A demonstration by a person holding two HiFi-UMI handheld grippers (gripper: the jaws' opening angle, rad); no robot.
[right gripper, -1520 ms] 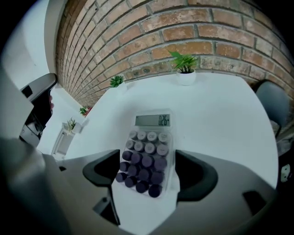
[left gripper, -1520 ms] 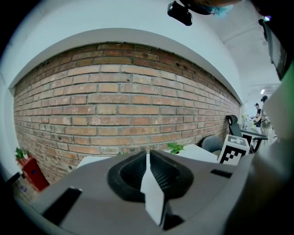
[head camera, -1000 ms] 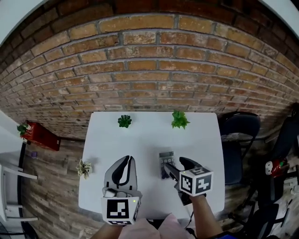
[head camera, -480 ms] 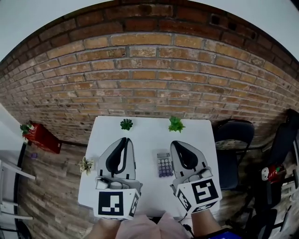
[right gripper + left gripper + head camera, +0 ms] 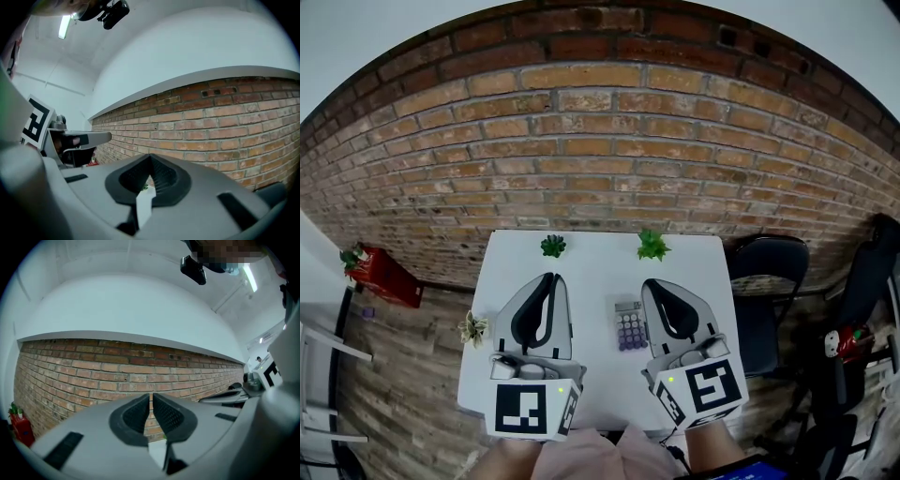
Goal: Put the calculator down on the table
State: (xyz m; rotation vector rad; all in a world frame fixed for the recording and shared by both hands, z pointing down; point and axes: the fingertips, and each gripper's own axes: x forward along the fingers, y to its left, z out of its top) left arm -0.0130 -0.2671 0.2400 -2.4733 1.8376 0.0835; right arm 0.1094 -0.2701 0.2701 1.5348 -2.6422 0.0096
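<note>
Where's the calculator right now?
Head view: the calculator lies on the white table, right of centre, just left of the right gripper and nearer the camera than the right-hand green plant.

calculator: key print too small to read | table: near edge hidden behind left gripper, right gripper
</note>
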